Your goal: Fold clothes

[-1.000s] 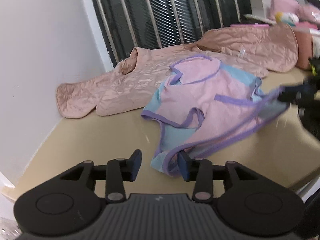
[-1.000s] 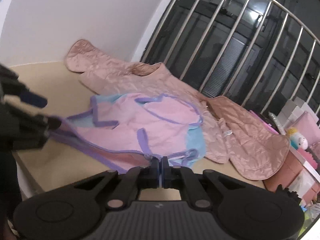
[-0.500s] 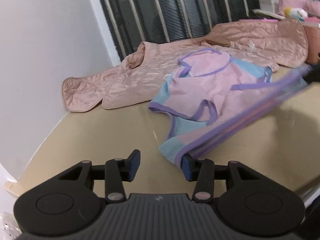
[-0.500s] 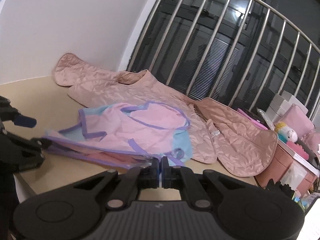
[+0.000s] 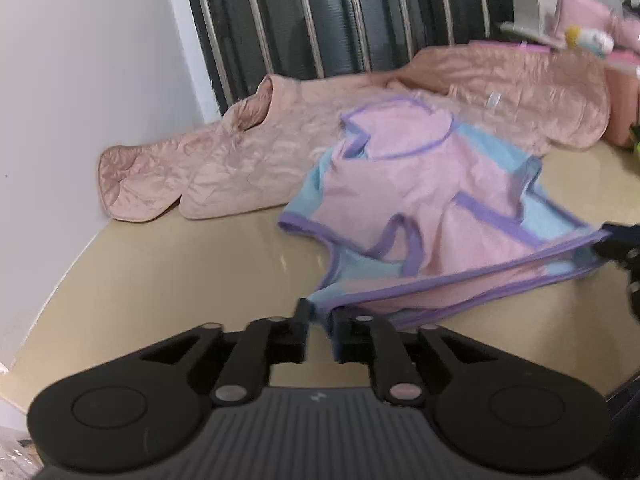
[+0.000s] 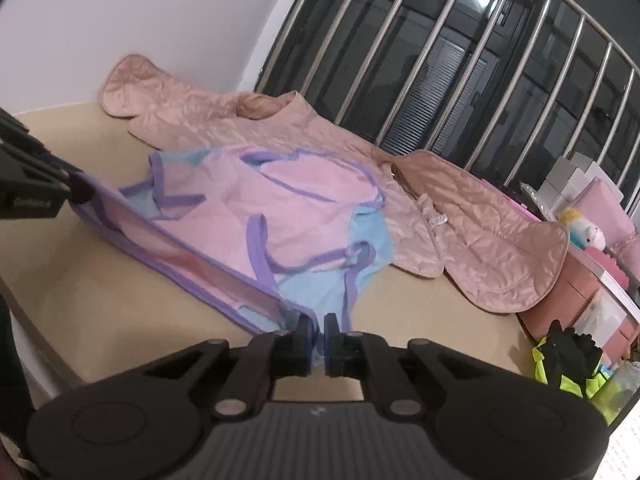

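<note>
Left gripper point(image 5: 320, 322) jaws just closed from wide apart, now clamped on top point(image 5: 420, 208) hem corner, lower centre of frame. Right gripper point(image 6: 316, 336) jaws together on opposite hem corner, as before. Hem stretched taut between them; top has slid nearer front edge of bench point(image 5: 160, 280), rest lying flat mid-frame. Quilted jacket point(image 6: 480, 236) behind it. White wall upper left, barred window point(image 6: 480, 60) behind, pink boxes point(image 6: 580, 280) far right.

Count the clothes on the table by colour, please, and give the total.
Pink and blue with purple trim: 1, the small garment
Dusty pink, quilted: 1, the jacket
Total: 2 clothes on the table
</note>
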Available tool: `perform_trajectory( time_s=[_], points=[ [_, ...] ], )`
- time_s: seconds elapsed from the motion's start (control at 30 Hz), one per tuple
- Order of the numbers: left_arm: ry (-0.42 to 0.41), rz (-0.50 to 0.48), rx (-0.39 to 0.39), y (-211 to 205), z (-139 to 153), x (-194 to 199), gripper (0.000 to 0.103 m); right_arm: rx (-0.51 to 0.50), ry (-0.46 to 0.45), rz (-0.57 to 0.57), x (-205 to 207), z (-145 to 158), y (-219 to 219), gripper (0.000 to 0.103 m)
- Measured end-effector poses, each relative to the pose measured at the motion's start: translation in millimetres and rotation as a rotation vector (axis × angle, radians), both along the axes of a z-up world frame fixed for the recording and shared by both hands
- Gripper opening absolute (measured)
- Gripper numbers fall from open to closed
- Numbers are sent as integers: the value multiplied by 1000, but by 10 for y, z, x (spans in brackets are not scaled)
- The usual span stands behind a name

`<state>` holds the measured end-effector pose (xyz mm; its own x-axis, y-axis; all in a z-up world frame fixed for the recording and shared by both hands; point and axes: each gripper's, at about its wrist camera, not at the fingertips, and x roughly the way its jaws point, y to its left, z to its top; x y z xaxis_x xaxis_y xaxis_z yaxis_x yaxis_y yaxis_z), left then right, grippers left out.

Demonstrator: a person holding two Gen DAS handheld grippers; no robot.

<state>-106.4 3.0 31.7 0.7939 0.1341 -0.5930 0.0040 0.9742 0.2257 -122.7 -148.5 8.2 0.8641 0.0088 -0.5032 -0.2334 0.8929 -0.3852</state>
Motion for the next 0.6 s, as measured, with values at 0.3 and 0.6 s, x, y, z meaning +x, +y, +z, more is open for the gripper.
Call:
perform_trajectory(
  time_s=[0.3, 0.6],
  points=[
    [-20, 0, -7, -1, 42, -167, 9, 22, 4, -28, -117, 89, -62, 2],
    [-230, -56, -118, 215, 1167, -453, 6, 58, -189, 7, -486, 915, -87, 2]
  ],
)
